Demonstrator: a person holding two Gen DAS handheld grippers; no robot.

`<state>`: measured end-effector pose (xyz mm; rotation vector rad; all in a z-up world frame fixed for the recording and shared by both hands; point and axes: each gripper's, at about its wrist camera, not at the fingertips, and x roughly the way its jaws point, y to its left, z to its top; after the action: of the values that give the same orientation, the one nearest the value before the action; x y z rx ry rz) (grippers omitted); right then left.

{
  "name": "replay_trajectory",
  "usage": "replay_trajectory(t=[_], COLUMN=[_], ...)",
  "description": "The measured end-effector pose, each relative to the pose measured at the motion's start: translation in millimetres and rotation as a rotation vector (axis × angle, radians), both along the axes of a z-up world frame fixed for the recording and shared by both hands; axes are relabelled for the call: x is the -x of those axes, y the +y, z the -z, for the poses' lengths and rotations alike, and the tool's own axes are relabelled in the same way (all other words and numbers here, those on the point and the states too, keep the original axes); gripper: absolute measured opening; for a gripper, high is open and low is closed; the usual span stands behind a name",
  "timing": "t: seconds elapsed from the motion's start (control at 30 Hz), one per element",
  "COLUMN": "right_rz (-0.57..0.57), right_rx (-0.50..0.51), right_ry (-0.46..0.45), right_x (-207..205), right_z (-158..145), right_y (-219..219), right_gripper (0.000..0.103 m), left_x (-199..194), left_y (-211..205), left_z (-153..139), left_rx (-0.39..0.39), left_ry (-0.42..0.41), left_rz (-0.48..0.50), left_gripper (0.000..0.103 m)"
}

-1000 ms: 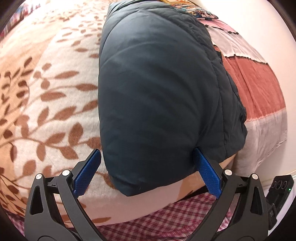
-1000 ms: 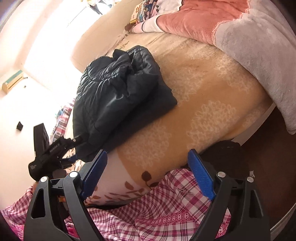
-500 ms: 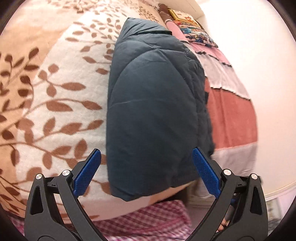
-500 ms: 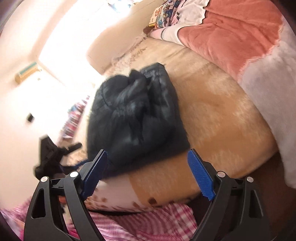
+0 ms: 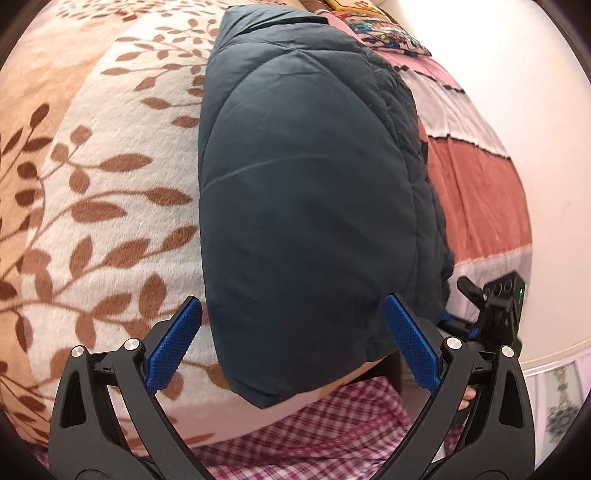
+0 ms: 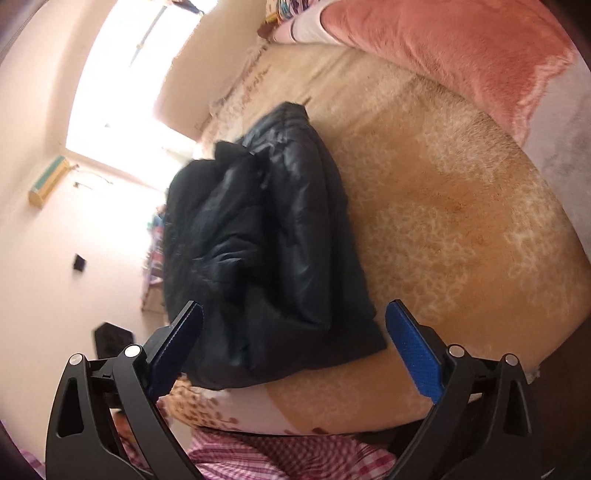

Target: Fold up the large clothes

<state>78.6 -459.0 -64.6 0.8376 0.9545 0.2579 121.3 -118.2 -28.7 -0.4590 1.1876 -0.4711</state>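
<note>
A dark blue puffer jacket (image 5: 306, 206) lies folded in a thick bundle on the bed's leaf-patterned blanket (image 5: 99, 206). Its near edge reaches the bed's front edge. My left gripper (image 5: 293, 343) is open and empty, its blue pads either side of the jacket's near end, apart from it. In the right wrist view the same jacket (image 6: 266, 254) lies folded on the tan blanket (image 6: 454, 240). My right gripper (image 6: 295, 343) is open and empty, just short of the jacket's near edge. The right gripper's body shows in the left wrist view (image 5: 491, 314), beside the jacket.
A pink and grey fleece blanket (image 5: 476, 177) lies along the far side of the bed, seen also in the right wrist view (image 6: 454, 55). A patterned pillow (image 5: 376, 26) is at the head. Red checked cloth (image 5: 317, 432) hangs below the bed edge. A bright window (image 6: 122, 81) is behind.
Both grippers have swung over the folded jacket and come nearer its near edge. Both stayed open. The jacket has not moved.
</note>
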Motion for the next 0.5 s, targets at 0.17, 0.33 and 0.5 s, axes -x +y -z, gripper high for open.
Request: replay_trajectory(t=[0.17,0.33,0.5], right_rz=[-0.062,-0.107,-0.172], right_rx=[0.049,0.128,0.265], right_ry=[0.065,0.090,0.111], right_x=[-10.8,-16.8,-19.8], right_z=[18.1,24.9,21.4], right_y=[14.8,31.1,51.2], right_gripper=[0.095,0.095,0.095], left_x=[0.2,-3.7,-7.0], left_y=[-9.2,-17.4,-24.4], left_z=[2.6,8.1,17.5], left_rx=[-0.054,-0.097,-0.121], left_ry=[-0.023,-0.031,0.006], left_rz=[0.051,0.066,0.060], left_gripper=[0.098,0.099,0.099])
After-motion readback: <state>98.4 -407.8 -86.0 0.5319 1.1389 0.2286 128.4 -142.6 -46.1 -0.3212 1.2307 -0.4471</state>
